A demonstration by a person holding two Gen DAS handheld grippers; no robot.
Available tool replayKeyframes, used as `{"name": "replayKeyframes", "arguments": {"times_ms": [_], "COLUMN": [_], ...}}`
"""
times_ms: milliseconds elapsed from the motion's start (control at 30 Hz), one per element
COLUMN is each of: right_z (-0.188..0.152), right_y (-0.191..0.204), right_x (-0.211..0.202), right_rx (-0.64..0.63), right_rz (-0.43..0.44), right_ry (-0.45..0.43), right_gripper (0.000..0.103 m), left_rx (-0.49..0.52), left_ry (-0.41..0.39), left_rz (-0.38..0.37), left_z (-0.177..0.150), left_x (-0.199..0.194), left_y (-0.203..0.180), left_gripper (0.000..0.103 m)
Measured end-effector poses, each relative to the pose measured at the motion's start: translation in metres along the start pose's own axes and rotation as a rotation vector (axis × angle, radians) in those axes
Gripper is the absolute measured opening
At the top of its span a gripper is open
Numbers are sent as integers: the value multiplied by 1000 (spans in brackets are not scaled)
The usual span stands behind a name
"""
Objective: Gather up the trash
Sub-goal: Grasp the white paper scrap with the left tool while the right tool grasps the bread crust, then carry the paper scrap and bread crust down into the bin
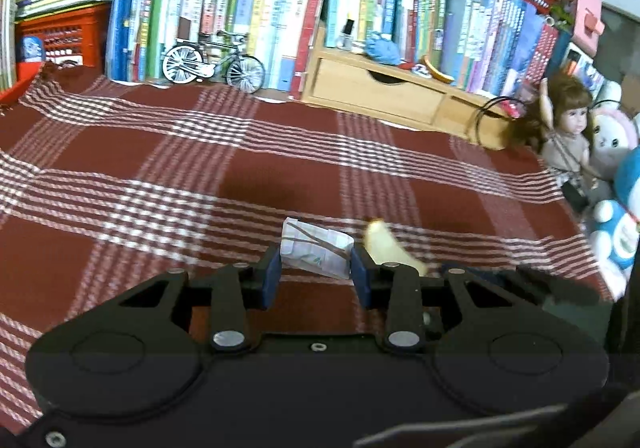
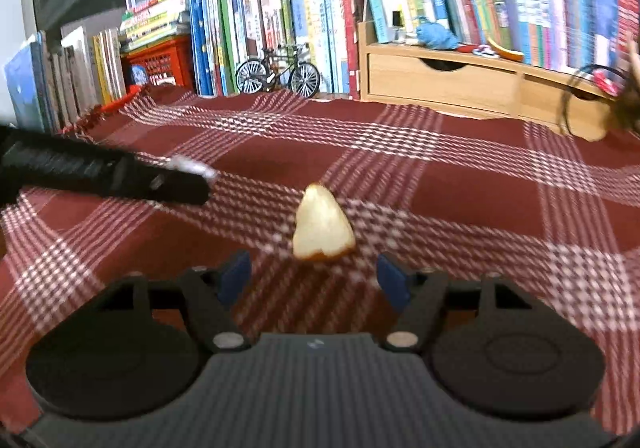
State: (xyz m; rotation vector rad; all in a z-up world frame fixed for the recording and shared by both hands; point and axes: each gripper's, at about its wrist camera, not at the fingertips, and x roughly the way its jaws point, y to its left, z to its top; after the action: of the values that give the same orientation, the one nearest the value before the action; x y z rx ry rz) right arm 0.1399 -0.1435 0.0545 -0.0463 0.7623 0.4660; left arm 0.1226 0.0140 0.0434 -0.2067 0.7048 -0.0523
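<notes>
My left gripper (image 1: 316, 268) is shut on a folded white paper wad (image 1: 316, 250), held just above the red plaid cloth (image 1: 200, 167). A pale yellow fruit peel piece (image 1: 386, 248) lies on the cloth just right of it. In the right wrist view the same peel (image 2: 323, 226) lies ahead of my right gripper (image 2: 314, 280), whose blue pads (image 2: 236, 278) stand wide apart with nothing between them. The left gripper (image 2: 120, 173) shows there as a black bar at the left, with a bit of the white paper wad (image 2: 192, 165) at its tip.
Rows of upright books (image 1: 240, 7) line the back. A toy bicycle (image 1: 214, 63), a wooden drawer shelf (image 1: 384, 87) and red baskets (image 1: 60, 35) stand along them. A doll (image 1: 568, 119) and plush toys (image 1: 616, 215) sit at the right edge.
</notes>
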Motion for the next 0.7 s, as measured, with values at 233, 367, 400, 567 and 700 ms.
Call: {"name": "replayKeyframes", "arguments": {"times_ms": [233,367,400,567,700], "right_z": [10,5,3,-5,-13], "right_y": [7,6,6,6,8], "right_x": [28,19,14,-12,-41], "right_rx": [-17,11,23,46,50], "right_rz": [-25,0,4,23,37], "right_ry": [43,23,16,-13,-37], "right_gripper": [45,44,44,43,43], "left_rx": [18,45,49,83,101], "left_ry": [-31,-56,-61,-84,-92], "left_rz": [22,30,29,25,8], "left_z": [-10,-15,-17,-26,-37], "left_x": [-1,-9,-11,-29,-47], "left_y": [11,9,8,0,-8], "left_gripper": [35,35,35,35,35]}}
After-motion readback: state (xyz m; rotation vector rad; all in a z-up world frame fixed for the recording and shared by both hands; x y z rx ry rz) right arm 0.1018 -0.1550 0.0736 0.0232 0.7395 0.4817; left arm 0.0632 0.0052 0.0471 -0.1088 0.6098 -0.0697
